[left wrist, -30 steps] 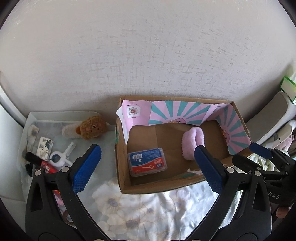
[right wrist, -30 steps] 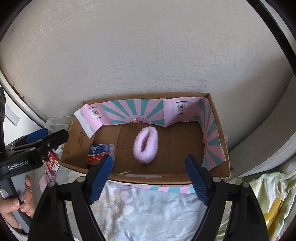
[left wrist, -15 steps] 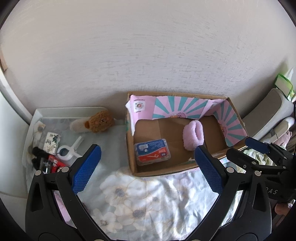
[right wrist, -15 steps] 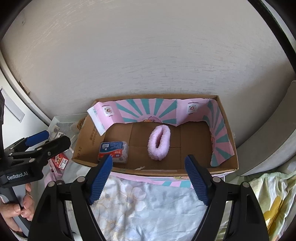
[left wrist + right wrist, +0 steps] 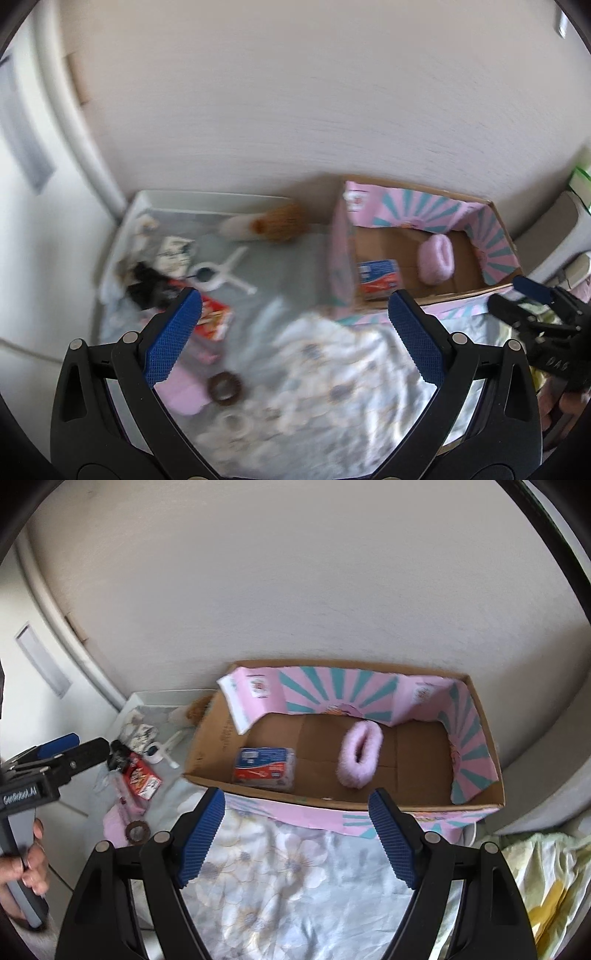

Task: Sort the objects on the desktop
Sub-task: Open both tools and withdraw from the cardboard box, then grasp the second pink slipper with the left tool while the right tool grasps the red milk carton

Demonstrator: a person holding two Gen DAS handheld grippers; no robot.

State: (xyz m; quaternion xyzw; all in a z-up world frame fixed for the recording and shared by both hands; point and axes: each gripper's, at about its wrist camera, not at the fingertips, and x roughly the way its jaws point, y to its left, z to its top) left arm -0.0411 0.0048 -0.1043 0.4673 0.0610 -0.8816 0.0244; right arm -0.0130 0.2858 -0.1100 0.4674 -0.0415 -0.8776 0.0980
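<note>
My left gripper (image 5: 293,325) is open and holds nothing, hovering over the floral cloth (image 5: 332,369). Just past its left fingertip lie a red packet (image 5: 212,317), a black item (image 5: 147,288) and a white clip (image 5: 218,273). A brown hair ring (image 5: 224,387) lies between its fingers, lower down. My right gripper (image 5: 297,812) is open and empty in front of the cardboard box (image 5: 207,746). In the box lie a fluffy pink scrunchie (image 5: 360,753) and a blue and red floss case (image 5: 264,762). The left wrist view is blurred.
A brown plush toy (image 5: 280,221) lies by the wall, left of the box (image 5: 443,295). A pink flat item (image 5: 181,395) and a tape roll (image 5: 236,424) lie near the ring. A hand (image 5: 33,860) holds the left gripper (image 5: 79,746). Yellow-green fabric (image 5: 546,886) lies at the right.
The left gripper has swung left and back: the box slid to the picture's right, and the ring, pink item and tape came into view. The right gripper has backed away from the box slightly.
</note>
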